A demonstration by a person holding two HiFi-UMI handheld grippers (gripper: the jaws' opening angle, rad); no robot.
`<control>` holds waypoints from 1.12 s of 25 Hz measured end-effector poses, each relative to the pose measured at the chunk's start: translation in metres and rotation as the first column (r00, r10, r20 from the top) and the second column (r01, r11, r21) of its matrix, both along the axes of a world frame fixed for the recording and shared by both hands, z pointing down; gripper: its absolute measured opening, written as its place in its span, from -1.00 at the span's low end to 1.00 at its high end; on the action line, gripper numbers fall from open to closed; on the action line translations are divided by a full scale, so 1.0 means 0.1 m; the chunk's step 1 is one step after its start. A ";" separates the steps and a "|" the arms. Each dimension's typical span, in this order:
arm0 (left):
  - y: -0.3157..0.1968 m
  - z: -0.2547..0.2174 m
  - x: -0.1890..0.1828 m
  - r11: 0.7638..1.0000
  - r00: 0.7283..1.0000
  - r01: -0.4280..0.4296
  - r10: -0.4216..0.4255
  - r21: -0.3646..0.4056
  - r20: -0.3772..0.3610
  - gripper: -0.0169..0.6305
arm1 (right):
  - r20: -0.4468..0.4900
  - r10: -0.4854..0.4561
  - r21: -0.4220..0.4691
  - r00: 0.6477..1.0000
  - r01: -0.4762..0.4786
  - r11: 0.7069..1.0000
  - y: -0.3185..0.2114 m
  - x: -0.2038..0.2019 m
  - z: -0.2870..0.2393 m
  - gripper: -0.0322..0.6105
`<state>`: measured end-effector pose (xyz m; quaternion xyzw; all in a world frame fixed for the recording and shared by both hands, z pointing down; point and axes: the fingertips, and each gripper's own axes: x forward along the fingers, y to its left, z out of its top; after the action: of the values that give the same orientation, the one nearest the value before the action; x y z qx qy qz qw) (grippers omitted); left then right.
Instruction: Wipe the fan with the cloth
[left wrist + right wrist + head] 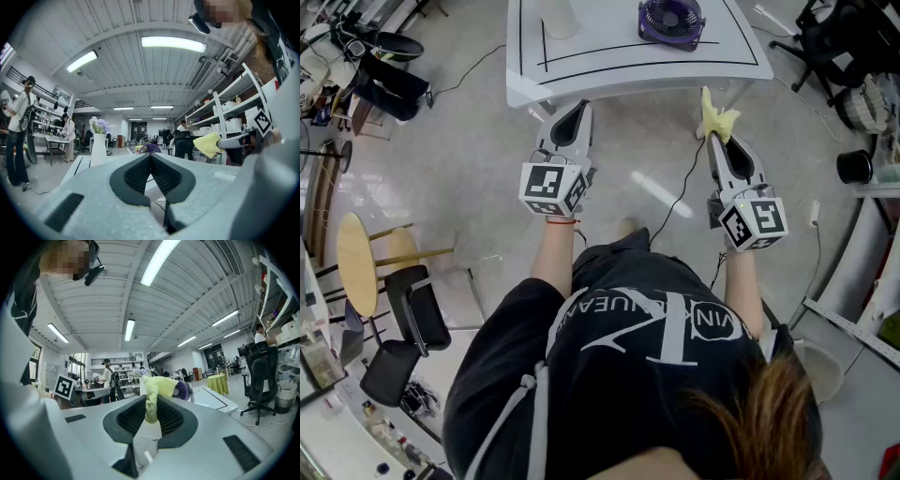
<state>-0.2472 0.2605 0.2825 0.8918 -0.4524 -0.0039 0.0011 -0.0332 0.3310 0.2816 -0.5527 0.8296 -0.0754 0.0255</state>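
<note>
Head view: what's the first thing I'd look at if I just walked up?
Probably the bright yellow cloth, pinched in the right gripper just in front of the white table. Next comes the purple fan, standing on the far side of the table, with the cloth not touching it. The left gripper is shut with nothing in it.

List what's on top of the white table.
A purple fan and a white vase with flowers stand on the table. Its far edge is cut off in the head view, so anything there is unseen.
</note>
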 end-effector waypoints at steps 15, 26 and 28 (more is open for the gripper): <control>-0.36 0.24 -0.17 0.998 0.999 -0.048 0.048 -0.034 -0.014 -0.91 | -0.005 0.026 -0.008 1.000 -0.026 1.000 -0.32 -0.29 0.13 -0.68; -0.95 0.34 -0.04 0.996 0.998 -0.058 0.056 -0.066 -0.018 -0.91 | -0.101 -0.016 -0.045 0.995 0.012 0.999 -1.04 -0.33 0.31 -0.68; -1.13 0.36 0.02 0.995 0.998 -0.066 0.065 -0.077 -0.016 -0.91 | -0.117 -0.021 -0.051 0.993 0.015 0.999 -1.24 -0.33 0.33 -0.68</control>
<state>-0.2456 0.1476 0.3182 0.9054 -0.4228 0.0077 0.0389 -0.0667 0.2067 0.3148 -0.5491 0.8325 -0.0639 -0.0379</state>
